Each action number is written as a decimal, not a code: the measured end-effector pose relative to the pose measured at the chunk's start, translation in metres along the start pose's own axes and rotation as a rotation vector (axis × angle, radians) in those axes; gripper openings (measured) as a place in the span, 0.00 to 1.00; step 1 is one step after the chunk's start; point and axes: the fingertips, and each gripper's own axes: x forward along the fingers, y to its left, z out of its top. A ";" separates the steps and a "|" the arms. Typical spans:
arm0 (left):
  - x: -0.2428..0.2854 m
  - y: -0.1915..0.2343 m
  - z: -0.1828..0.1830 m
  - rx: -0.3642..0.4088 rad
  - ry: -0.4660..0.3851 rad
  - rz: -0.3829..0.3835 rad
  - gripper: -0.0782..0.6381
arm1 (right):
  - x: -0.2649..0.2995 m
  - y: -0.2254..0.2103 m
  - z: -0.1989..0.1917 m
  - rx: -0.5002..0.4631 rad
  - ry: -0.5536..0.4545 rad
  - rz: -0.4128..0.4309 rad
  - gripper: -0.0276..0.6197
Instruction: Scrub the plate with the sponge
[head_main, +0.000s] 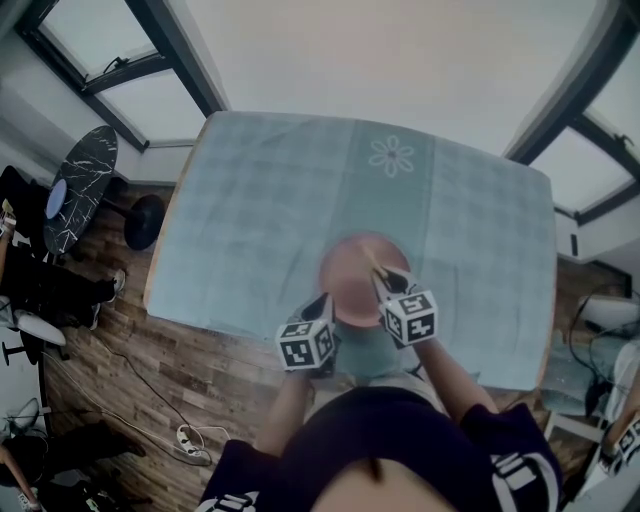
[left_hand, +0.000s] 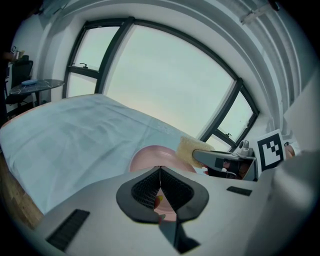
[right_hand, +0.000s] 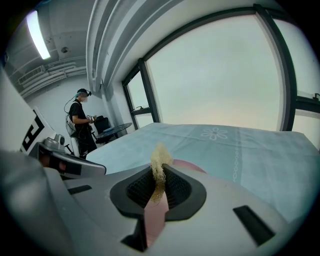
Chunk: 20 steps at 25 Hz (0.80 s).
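Observation:
A pink plate (head_main: 352, 272) lies on the light blue cloth near the table's front edge. My left gripper (head_main: 324, 302) is shut on the plate's near left rim; in the left gripper view the pink plate (left_hand: 150, 156) shows between the closed jaws of the left gripper (left_hand: 159, 174). My right gripper (head_main: 386, 280) is shut on a thin yellow sponge (head_main: 377, 268) and holds it over the plate's right side. The sponge (right_hand: 159, 167) sticks up from between the right gripper's jaws (right_hand: 159, 182), with the plate (right_hand: 189, 165) just beyond. From the left gripper view the sponge (left_hand: 190, 148) hangs above the plate's far edge.
The table (head_main: 250, 215) carries a cloth with a flower motif (head_main: 391, 156). A black round side table (head_main: 80, 188) and a power strip (head_main: 192, 440) are on the wooden floor at the left. A person (right_hand: 80, 125) stands far off by the windows.

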 end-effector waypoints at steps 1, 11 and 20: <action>0.003 0.001 0.000 -0.003 0.001 0.001 0.12 | 0.004 -0.002 -0.003 -0.005 0.011 0.000 0.10; 0.026 0.010 0.009 -0.022 0.016 0.009 0.12 | 0.048 -0.027 -0.022 -0.051 0.124 -0.050 0.10; 0.036 0.016 0.013 -0.025 0.031 0.014 0.12 | 0.072 -0.036 -0.035 -0.049 0.187 -0.104 0.10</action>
